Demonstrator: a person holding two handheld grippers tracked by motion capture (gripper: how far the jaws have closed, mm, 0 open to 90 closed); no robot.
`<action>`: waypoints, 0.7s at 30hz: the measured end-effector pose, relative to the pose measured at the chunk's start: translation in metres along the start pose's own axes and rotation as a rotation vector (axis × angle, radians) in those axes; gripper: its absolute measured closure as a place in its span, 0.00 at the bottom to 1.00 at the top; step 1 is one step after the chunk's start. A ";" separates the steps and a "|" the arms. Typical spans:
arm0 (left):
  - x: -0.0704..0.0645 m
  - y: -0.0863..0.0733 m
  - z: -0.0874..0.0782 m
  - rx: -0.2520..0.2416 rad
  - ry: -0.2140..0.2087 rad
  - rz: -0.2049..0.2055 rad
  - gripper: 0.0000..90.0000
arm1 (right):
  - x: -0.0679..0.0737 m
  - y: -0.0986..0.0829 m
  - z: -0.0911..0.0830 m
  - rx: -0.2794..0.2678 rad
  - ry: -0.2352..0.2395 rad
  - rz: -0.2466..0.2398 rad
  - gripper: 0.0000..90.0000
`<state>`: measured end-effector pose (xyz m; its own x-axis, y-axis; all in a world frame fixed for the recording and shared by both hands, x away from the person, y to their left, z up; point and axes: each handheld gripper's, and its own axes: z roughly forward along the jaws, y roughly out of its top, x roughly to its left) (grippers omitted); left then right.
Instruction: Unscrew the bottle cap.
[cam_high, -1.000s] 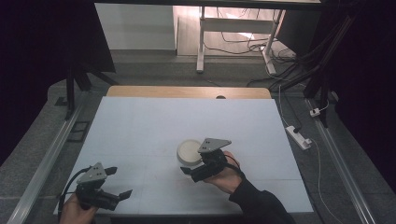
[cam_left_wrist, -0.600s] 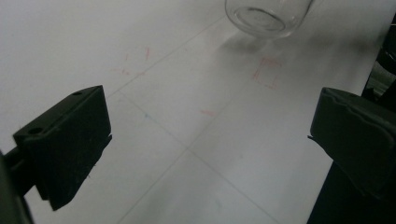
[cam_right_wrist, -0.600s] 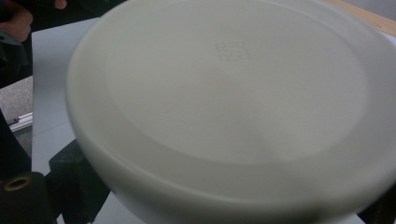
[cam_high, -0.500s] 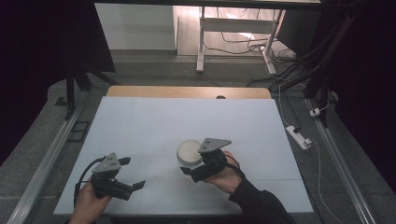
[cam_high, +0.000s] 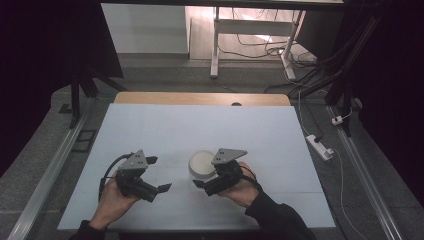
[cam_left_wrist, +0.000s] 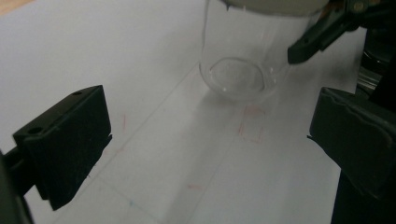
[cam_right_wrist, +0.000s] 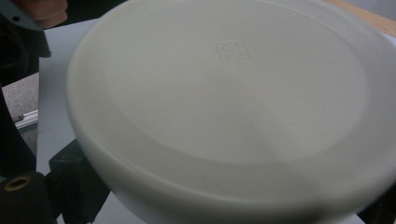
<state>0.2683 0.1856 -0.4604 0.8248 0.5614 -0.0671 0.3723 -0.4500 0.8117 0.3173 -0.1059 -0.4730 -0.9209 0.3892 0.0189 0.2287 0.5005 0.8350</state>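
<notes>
A dim workroom, with a white-covered desk (cam_high: 150, 130) under the lamp. Near its front middle stands a clear glass jar (cam_left_wrist: 238, 60) with a cream lid (cam_high: 202, 162), upright. The right gripper (cam_high: 207, 184) is pressed against the jar, fingers either side of it just below the lid. To the jar's left, well apart, the left gripper (cam_high: 157, 174) points toward it with fingers spread wide, holding nothing.
</notes>
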 end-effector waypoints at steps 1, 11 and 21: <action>0.000 0.000 0.000 0.000 0.000 0.000 0.00 | 0.000 0.000 0.000 0.000 0.000 0.000 0.07; 0.003 0.031 0.021 0.002 -0.118 0.085 0.00 | -0.001 -0.001 0.003 0.008 0.026 -0.020 0.07; 0.004 0.051 0.039 0.023 -0.238 0.189 0.00 | 0.004 0.001 0.011 0.026 0.090 -0.050 0.07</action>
<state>0.3074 0.1375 -0.4420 0.9559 0.2890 -0.0529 0.2105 -0.5482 0.8094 0.3176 -0.0957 -0.4782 -0.9559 0.2926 0.0275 0.1883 0.5382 0.8215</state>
